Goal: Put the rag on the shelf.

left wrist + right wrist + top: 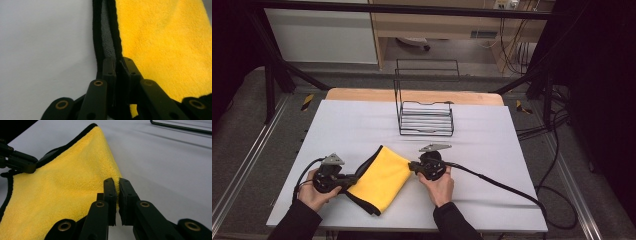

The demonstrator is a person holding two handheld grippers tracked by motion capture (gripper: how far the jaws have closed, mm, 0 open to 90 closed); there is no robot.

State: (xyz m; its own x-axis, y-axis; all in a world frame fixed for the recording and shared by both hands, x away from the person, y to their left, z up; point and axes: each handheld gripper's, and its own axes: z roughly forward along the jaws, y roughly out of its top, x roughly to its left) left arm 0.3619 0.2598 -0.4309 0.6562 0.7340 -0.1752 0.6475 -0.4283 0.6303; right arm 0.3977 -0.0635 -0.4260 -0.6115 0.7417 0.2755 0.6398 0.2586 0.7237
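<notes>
**Both grippers clamped on the yellow cloth**

Near edge: left gripper [353, 179] has its jaws closed on the black-trimmed edge of the yellow microfibre cloth [379, 180]. Right gripper [410, 165] has its jaws closed on the opposite folded edge. The cloth lies folded between them, on the front centre of the white tabletop [492, 150]. Farther back, a black wire rack [426, 107] stands well apart from the cloth.

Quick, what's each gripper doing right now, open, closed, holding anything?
Left gripper: closed on the black-trimmed edge of the yellow cloth.
Right gripper: closed on the cloth's opposite edge.
</notes>
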